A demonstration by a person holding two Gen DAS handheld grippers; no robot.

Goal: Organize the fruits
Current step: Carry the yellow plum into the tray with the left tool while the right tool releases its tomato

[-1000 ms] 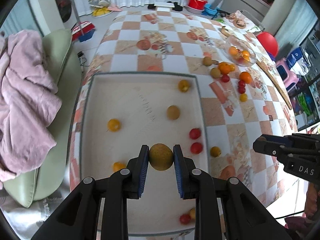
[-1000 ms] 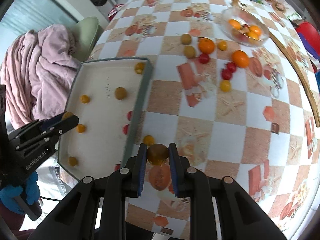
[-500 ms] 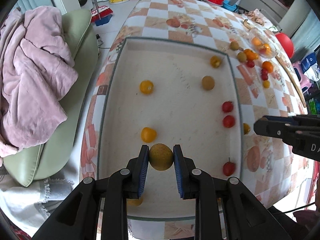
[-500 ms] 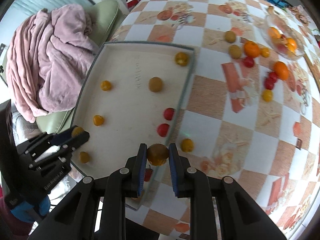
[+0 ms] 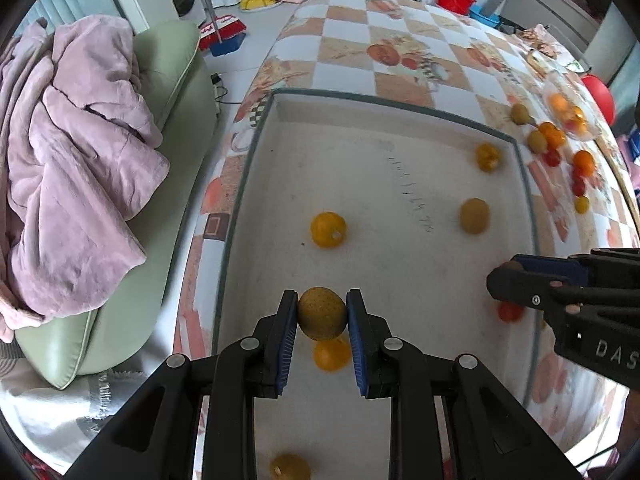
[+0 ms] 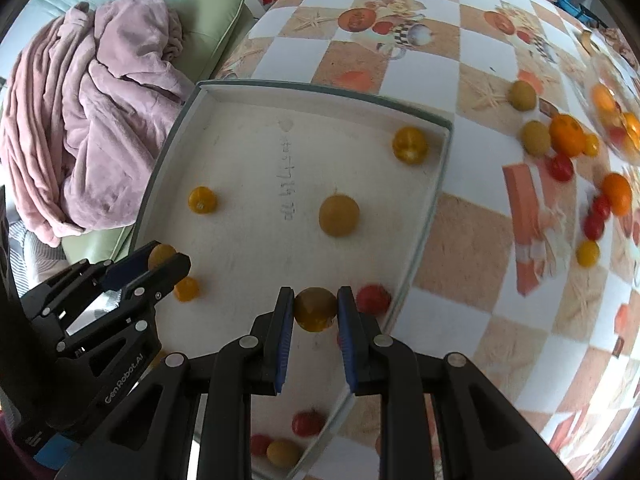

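My left gripper [image 5: 322, 314] is shut on a brownish-yellow round fruit [image 5: 321, 313] and holds it above the near part of the white tray [image 5: 280, 101]. My right gripper [image 6: 314, 309] is shut on a darker yellow-brown fruit [image 6: 314, 308] over the tray's right side [image 6: 438, 184]. Each gripper shows in the other's view, the right one [image 5: 520, 280] at the tray's right wall, the left one [image 6: 160, 264] at its left. Several yellow, brown and red fruits lie in the tray, such as a yellow one [image 5: 328, 229] and a brown one [image 6: 339, 215].
Loose oranges, tomatoes and brown fruits [image 6: 564, 136] lie on the checked tablecloth right of the tray, by a glass bowl [image 6: 616, 116]. A green sofa [image 5: 160, 128] with a pink blanket [image 5: 72, 160] stands left of the table edge.
Both grippers moved left over the tray, each still holding its fruit. The right gripper went from the tablecloth beside the tray to above its right side.
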